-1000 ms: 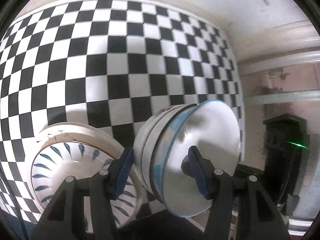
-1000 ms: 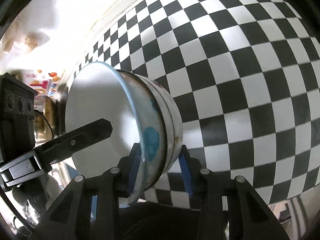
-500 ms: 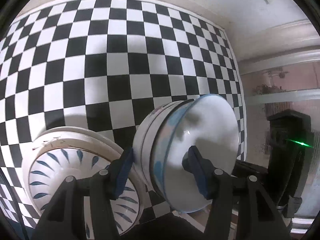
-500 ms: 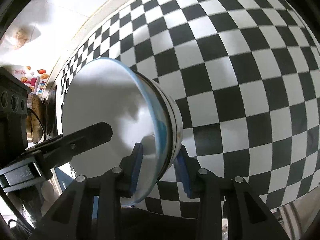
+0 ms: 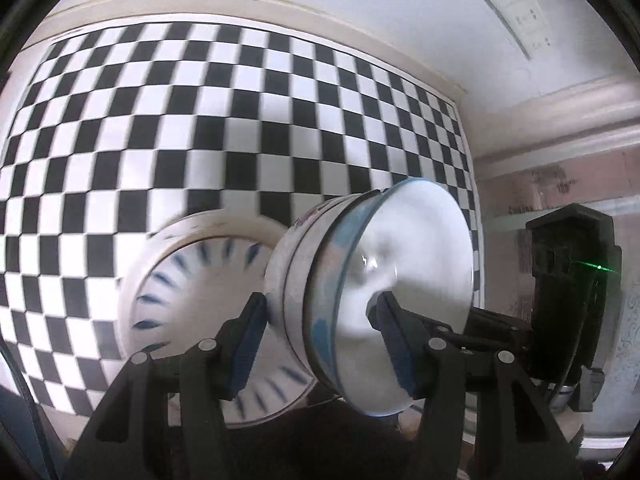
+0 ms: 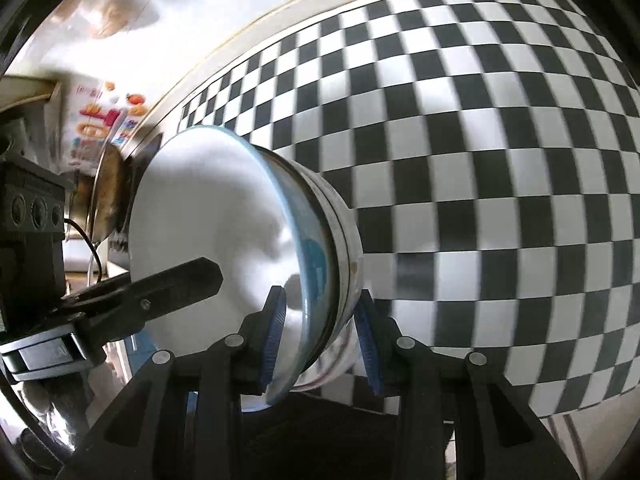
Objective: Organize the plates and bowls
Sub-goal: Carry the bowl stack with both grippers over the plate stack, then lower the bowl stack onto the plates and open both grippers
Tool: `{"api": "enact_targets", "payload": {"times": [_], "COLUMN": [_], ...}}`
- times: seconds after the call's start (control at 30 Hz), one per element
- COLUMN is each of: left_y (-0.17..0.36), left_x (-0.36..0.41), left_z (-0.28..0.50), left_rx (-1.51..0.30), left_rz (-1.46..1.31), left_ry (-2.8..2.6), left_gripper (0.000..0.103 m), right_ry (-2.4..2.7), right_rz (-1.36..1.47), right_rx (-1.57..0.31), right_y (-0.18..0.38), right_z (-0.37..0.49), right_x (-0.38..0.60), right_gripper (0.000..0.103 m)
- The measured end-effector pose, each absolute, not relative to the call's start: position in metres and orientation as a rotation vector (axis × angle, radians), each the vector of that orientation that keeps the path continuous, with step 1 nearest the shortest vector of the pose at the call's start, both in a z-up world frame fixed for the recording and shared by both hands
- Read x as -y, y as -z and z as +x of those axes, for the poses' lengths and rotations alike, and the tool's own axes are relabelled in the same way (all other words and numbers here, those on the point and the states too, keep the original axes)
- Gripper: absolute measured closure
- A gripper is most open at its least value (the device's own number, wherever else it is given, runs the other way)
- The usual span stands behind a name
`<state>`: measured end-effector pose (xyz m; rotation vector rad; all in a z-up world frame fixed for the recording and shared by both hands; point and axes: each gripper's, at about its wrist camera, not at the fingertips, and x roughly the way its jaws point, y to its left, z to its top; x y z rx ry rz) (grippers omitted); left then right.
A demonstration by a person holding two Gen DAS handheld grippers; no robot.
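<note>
**Nested bowls clamped from both sides, above the checkered table**

Left gripper [image 5: 320,320]: blue pads clenched across the rim of the nested bowls [image 5: 372,292], one pad outside, one inside the white interior. Right gripper [image 6: 320,336]: likewise grasping the same stack's [image 6: 256,240] rim on the opposite side. Stack tilted on edge, blue-rimmed bowl innermost, off the surface. Just beyond it, toward the near edge of the checkered tablecloth [image 5: 200,120], a stack of blue-petal plates [image 5: 192,296] rests. Wall behind.

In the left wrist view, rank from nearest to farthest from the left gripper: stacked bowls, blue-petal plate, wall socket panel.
1. Stacked white bowls with blue rim, clamped in the left gripper.
2. White plate with blue petal pattern, lower left.
3. White wall socket panel, upper right.
</note>
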<state>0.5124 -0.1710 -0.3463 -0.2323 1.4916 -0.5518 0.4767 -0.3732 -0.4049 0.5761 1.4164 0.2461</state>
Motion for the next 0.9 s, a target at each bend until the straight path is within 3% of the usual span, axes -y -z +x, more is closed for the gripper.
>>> {"api": "enact_targets", "payload": {"times": [0.37, 0.9], "left_y": [0.380, 0.409], "left_x": [0.113, 0.108], "left_z": [0.495, 0.491], "left_rx": [-1.530, -1.604], "left_rz": [-0.305, -0.298], "left_ry": [0.431, 0.413], "left_gripper": [0.050, 0.050], "right_ry": [-0.343, -0.310], "right_rz": [0.496, 0.442], "right_rx": [-1.497, -1.552], "right_y": [0.428, 0.456], "right_z": [0.487, 0.493], "right_x": [0.300, 0.278], "right_gripper": [0.066, 0.066]}}
